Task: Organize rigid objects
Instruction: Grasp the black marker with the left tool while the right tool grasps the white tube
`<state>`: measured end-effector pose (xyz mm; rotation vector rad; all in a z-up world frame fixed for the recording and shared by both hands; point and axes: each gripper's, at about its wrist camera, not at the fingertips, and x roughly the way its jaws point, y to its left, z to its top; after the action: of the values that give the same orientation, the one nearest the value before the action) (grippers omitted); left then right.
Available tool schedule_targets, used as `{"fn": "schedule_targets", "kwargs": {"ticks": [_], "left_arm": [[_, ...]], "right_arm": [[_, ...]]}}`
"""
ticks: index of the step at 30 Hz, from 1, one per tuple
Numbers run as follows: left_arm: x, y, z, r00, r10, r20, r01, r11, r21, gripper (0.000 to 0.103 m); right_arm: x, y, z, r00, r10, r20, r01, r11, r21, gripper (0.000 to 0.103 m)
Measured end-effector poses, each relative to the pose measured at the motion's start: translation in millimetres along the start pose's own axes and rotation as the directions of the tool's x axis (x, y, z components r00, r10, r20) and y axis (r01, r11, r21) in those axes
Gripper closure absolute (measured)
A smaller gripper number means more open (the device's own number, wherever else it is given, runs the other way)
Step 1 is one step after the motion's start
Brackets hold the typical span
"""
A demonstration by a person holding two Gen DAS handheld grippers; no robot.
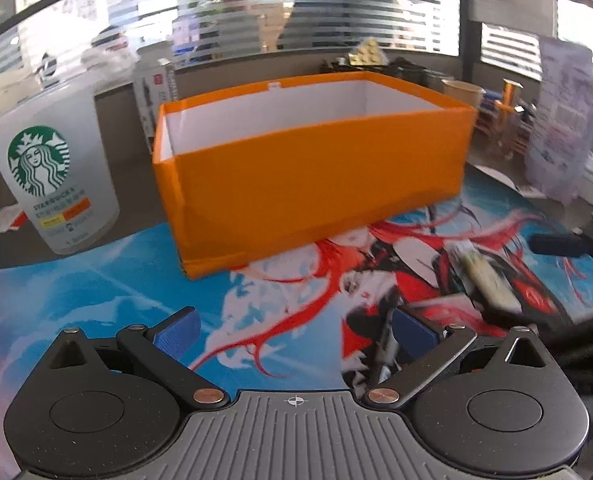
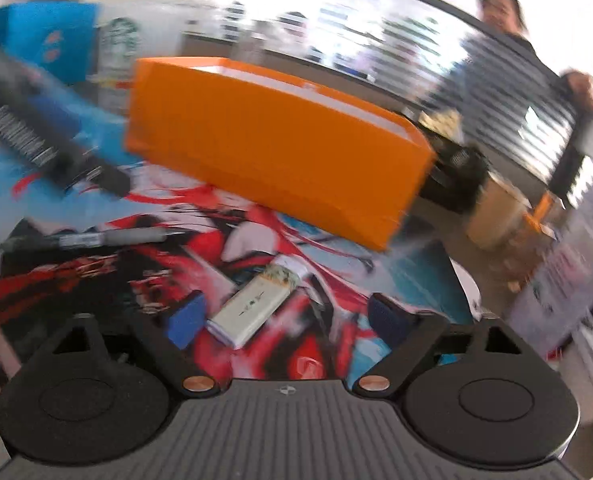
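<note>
Fig.: right gripper spread, nothing pinched; small cream flat block lies on the printed mat betw. its pads, nearer the left-hand pad, not visibly clamped. Left gripper spread, empty, facing the orange box, which sits just beyond. We judge the block light, stiff, prob. smooth-skinned, so slippery; we'd grip across its short width, mid-length. Grey pen lies further left on the mat.

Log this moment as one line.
left tool: open, empty | right tool: open around white lighter on mat | orange box: looks empty
</note>
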<state>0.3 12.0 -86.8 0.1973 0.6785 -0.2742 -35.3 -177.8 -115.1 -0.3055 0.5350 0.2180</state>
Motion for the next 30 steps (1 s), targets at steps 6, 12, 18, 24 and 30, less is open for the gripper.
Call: {"fn": "schedule_targets", "kwargs": {"ticks": [6, 12, 18, 24, 30], "left_arm": [[2.3, -8.8, -12.1, 1.000, -0.010, -0.020, 0.010, 0.999, 0.033, 0.000], [8.4, -5.0, -19.6, 0.996, -0.073, -0.052, 0.074, 0.997, 0.019, 0.001], [10.8, -3.6, -24.5, 0.993, -0.116, -0.014, 0.116, 0.993, 0.006, 0.016], [4.7, -13.3, -26.5, 0.984, -0.172, 0.037, 0.170, 0.984, 0.059, 0.065], [0.9, -23.4, -26.4, 0.979, -0.198, 0.040, 0.194, 0.977, 0.086, 0.095]], "right_arm": [[10.0, -9.3, 2.7, 0.999, 0.047, -0.011, -0.045, 0.992, 0.116, 0.044], [14.6, -8.5, 8.4, 0.999, 0.047, -0.024, -0.043, 0.988, 0.146, 0.044], [18.5, -10.1, 11.3, 0.998, 0.060, -0.031, -0.054, 0.983, 0.178, 0.050], [19.5, -7.2, 14.3, 0.997, 0.076, -0.033, -0.069, 0.981, 0.180, 0.066], [19.4, -3.5, 15.0, 0.997, 0.067, -0.027, -0.062, 0.987, 0.147, 0.076]]}}
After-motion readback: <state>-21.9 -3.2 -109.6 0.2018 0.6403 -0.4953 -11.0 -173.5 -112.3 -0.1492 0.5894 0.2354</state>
